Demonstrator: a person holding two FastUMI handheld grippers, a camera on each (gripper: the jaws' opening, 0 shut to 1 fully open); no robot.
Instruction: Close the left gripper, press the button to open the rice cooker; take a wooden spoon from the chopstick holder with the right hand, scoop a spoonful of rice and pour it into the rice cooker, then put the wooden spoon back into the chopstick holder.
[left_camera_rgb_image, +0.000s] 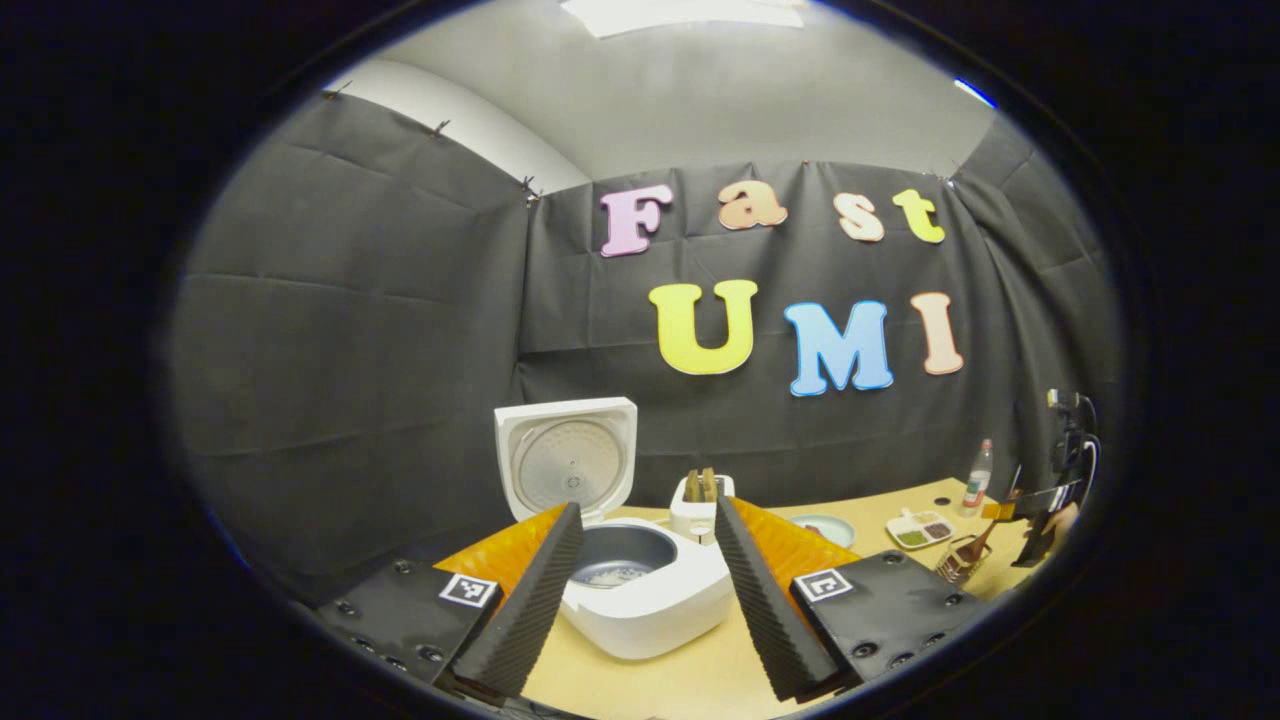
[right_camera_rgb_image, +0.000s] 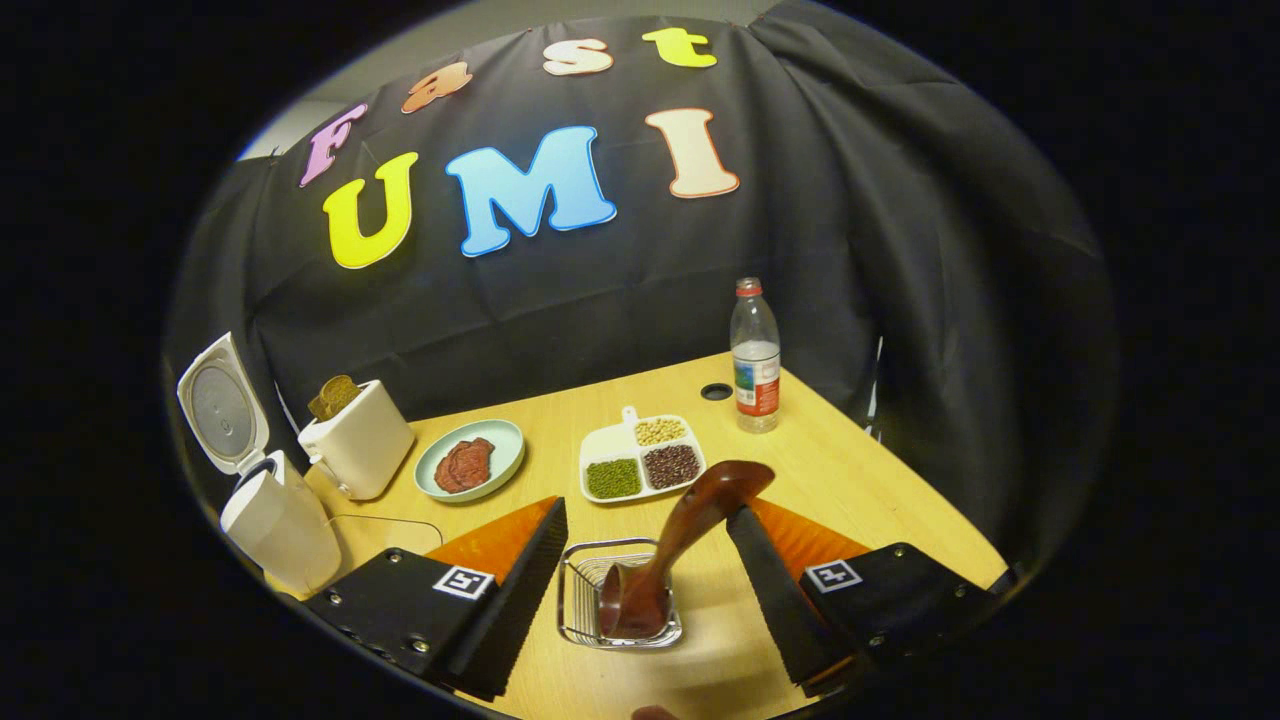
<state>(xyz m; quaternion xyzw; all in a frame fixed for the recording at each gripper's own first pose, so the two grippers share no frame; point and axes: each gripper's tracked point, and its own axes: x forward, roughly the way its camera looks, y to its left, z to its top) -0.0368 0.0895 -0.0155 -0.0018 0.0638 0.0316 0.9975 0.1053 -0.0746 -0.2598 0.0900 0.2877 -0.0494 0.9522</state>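
Note:
The white rice cooker (left_camera_rgb_image: 650, 600) stands open with its lid (left_camera_rgb_image: 567, 460) upright, and a little pale rice lies in its dark pot (left_camera_rgb_image: 620, 555). My left gripper (left_camera_rgb_image: 647, 507) is open just in front of it, one finger on each side of the pot. The wooden spoon (right_camera_rgb_image: 690, 525) stands in the wire chopstick holder (right_camera_rgb_image: 585, 600), leaning right. My right gripper (right_camera_rgb_image: 648, 512) is open around the spoon, whose upper end lies close to the right finger (right_camera_rgb_image: 770, 570). In the left gripper view, the right gripper (left_camera_rgb_image: 1040, 525) hangs over the holder (left_camera_rgb_image: 960, 562) at far right.
On the wooden table (right_camera_rgb_image: 850, 480) sit a white toaster (right_camera_rgb_image: 358, 440) with bread, a green plate (right_camera_rgb_image: 470, 460) of meat, a divided tray (right_camera_rgb_image: 640, 460) of beans and a water bottle (right_camera_rgb_image: 755, 355). The open cooker (right_camera_rgb_image: 270, 500) is at far left.

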